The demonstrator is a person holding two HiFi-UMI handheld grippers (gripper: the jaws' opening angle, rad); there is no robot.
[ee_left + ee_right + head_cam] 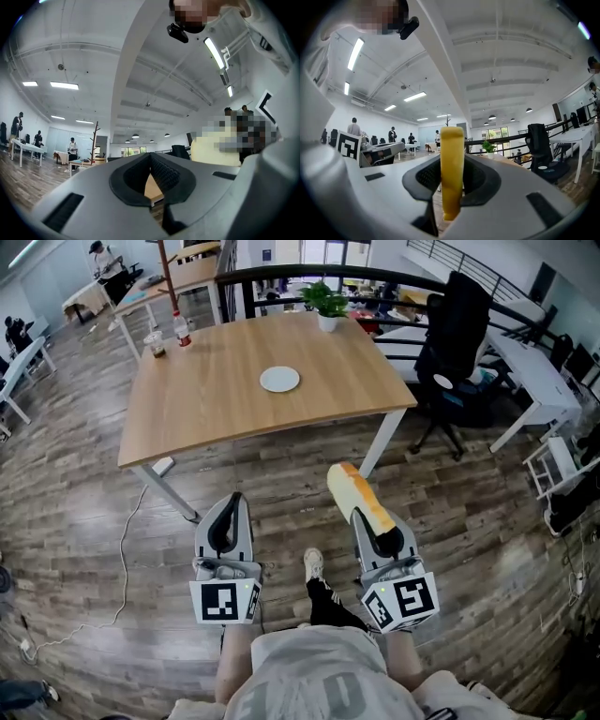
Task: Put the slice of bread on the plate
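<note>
Pinching bread [357,495] by one end, the right gripper [364,517] might drop it before the upper-centre plate [279,380], while the left gripper [229,512] sits closed, empty.

1. The table [216,404] was pale, matt wood.
2. The floor [75,493] was darker, grained wood planking.
3. The plate [279,380] looked smooth and white.
4. The left gripper [150,155] had matt grey plastic and ribbed black pads [165,172].

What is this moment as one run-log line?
right hand-held gripper: shut on bread slice | left hand-held gripper: shut, empty | plate: bare, on table | bread slice: not yet placed
</note>
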